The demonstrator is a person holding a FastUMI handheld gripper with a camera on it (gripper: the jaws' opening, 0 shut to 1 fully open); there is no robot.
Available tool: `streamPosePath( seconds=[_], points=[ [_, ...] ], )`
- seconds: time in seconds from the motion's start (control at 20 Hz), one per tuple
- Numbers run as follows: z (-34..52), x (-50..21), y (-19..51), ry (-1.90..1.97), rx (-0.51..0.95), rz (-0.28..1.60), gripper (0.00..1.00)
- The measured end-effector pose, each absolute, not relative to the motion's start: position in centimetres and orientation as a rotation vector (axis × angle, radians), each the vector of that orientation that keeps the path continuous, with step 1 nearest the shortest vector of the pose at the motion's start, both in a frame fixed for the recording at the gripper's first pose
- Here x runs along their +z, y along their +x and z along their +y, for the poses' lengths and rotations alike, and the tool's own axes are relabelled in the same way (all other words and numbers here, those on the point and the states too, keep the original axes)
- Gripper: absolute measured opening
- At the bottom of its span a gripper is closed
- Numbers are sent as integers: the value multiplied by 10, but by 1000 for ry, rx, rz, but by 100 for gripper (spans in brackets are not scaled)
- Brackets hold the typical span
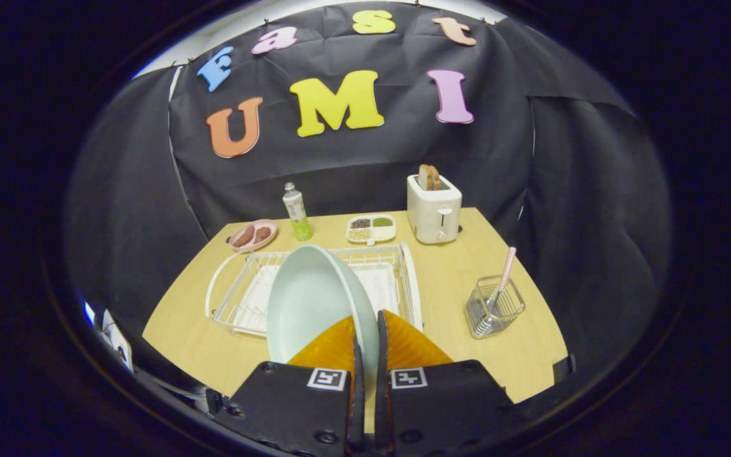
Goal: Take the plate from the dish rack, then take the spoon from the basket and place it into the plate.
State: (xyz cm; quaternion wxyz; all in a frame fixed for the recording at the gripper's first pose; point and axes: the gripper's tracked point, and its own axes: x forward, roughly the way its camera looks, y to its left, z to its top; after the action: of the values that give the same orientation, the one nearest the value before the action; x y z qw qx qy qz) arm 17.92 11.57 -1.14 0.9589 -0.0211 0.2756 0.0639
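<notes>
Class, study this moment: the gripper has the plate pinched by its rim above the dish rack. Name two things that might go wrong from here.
1. The gripper pinches only the edge of the plate, which stands tilted above the dish rack; the plate might swing or slip out.
2. The basket looks light, and the spoon leans in it near the table's edge; pulling the spoon out could tip the basket.
</notes>
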Motion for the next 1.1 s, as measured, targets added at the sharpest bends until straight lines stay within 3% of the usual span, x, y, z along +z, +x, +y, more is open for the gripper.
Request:
streamPosePath(
  seconds=[0.45, 0.6, 0.8, 1.1],
  points=[
    [105, -138, 154, 76, 167, 735, 12],
    [95, -151, 161, 119, 178, 729, 13],
    [76, -177, 169, 81, 162, 707, 22],
    [65, -193, 174, 156, 201, 663, 25]
  ],
)
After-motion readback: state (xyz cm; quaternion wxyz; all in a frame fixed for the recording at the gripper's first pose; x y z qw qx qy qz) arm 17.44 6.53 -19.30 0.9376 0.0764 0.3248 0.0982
